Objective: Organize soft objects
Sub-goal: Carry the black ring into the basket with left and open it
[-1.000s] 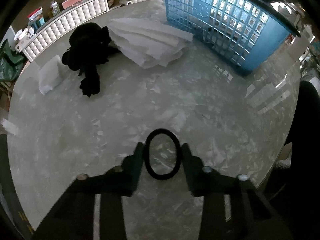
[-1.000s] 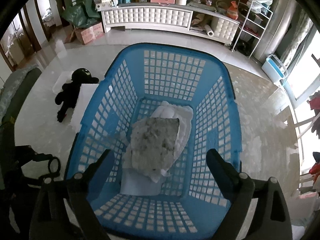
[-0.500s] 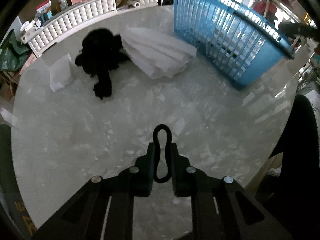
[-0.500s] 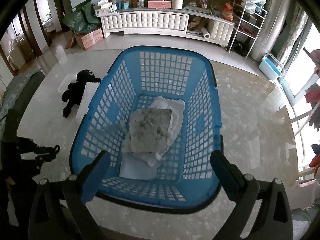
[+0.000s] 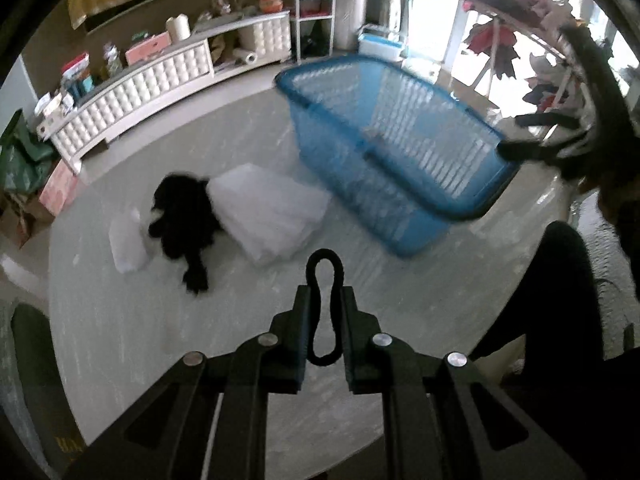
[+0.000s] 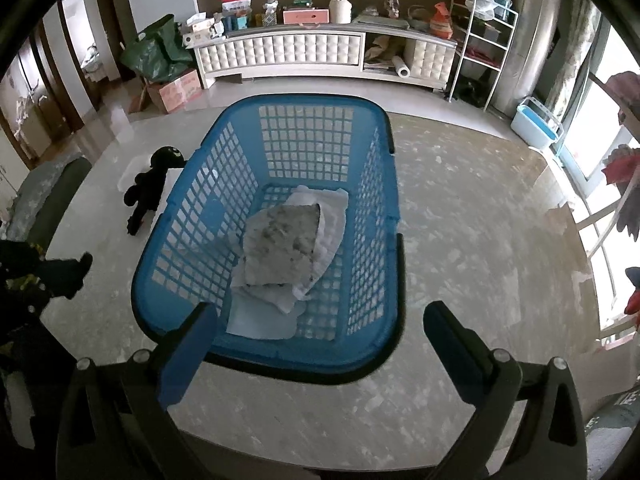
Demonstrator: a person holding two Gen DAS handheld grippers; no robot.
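The left claw (image 5: 324, 300) pinched a black hair tie (image 5: 323, 308) above the counter (image 5: 160, 340). The right claw (image 6: 320, 320) was spread wide, empty, before the blue basket (image 6: 192, 216).

A living room of a home is shown. A long white tufted cabinet (image 6: 320, 54) is placed along the brown wall, and boxes, bottles and a roll are kept on it. A wire shelf (image 6: 478, 40) is seen beside it, and clothes are hung on a rack (image 5: 516, 32) by the bright window. A laundry basket (image 6: 224, 142) is set on a round marble tabletop (image 6: 480, 240).
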